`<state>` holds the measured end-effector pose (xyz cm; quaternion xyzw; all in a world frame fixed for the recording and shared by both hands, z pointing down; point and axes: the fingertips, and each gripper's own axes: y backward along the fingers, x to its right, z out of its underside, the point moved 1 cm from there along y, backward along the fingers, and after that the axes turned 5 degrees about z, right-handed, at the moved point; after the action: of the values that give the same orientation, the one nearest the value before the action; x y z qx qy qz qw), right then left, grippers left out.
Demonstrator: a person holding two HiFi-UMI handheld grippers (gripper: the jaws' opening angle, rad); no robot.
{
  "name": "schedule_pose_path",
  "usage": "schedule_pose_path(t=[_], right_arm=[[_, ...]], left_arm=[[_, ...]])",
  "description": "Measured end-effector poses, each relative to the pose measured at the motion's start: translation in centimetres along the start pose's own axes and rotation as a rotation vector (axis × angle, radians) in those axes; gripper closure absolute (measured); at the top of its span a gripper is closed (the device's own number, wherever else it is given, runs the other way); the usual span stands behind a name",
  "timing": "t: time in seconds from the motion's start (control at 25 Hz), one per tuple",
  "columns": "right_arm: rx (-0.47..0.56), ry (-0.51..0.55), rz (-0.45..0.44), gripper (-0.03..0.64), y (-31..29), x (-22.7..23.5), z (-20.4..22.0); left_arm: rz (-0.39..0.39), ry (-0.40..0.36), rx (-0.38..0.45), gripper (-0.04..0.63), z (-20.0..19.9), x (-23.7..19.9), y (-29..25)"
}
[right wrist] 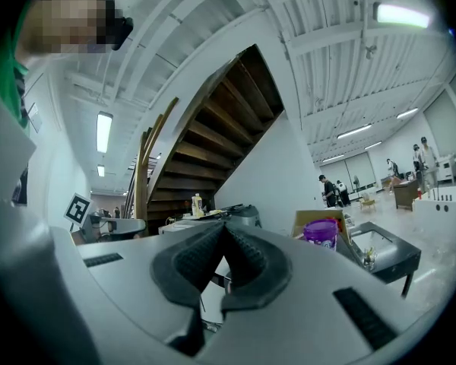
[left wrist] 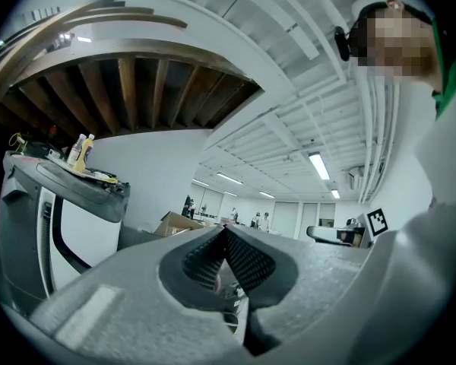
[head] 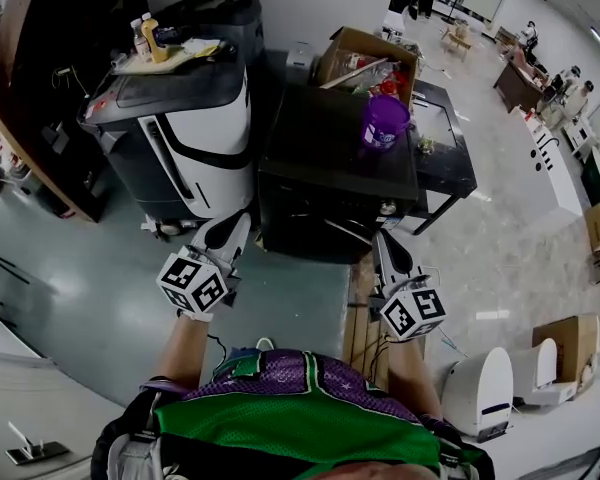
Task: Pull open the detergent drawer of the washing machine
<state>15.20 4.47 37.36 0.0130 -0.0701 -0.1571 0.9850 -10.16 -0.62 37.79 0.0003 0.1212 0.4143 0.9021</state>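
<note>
1. Left gripper (head: 238, 223): jaws pressed together, nothing between them; right gripper (head: 382, 243) likewise.
2. Black washing machine (head: 330, 158) stands just ahead of both tips; its detergent drawer can't be made out.
3. Purple tub (head: 384, 121) sits on top, beyond the right gripper; its label is unreadable.

No word, brand name or number can be read anywhere from where I stand. The marker cube (head: 193, 283) on the left gripper (head: 238, 224) and its twin on the right gripper (head: 383, 243) bear black-and-white square codes only, with no letters or digits. The purple tub (head: 384, 121) carries a pale label, its print too small to read. The bottles (head: 153, 38) likewise show labels, all illegible.
</note>
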Motion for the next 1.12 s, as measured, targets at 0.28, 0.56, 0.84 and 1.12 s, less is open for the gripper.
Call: schedule_pose_path(t=[0.28, 0.56, 0.84, 1.12], right_arm=[[-0.018, -0.005, -0.051, 0.618, -2.2, -2.6, 1.1], [-0.023, -0.005, -0.066, 0.618, -4.7, -5.8, 2.0], [-0.054, -0.009, -0.083, 0.618, -6.2, -7.1, 2.7], [-0.054, -0.022, -0.135, 0.617, -8.9, -6.1, 3.3]], left_arm=[[0.036, -0.003, 0.002, 0.578, -0.6, -1.5, 1.4], [0.052, 0.014, 0.003, 0.578, -0.7, -4.2, 3.3], [0.067, 0.039, 0.012, 0.577, -0.3, -5.3, 3.5], [0.061, 0.044, 0.010, 0.578, 0.3, -5.9, 2.1]])
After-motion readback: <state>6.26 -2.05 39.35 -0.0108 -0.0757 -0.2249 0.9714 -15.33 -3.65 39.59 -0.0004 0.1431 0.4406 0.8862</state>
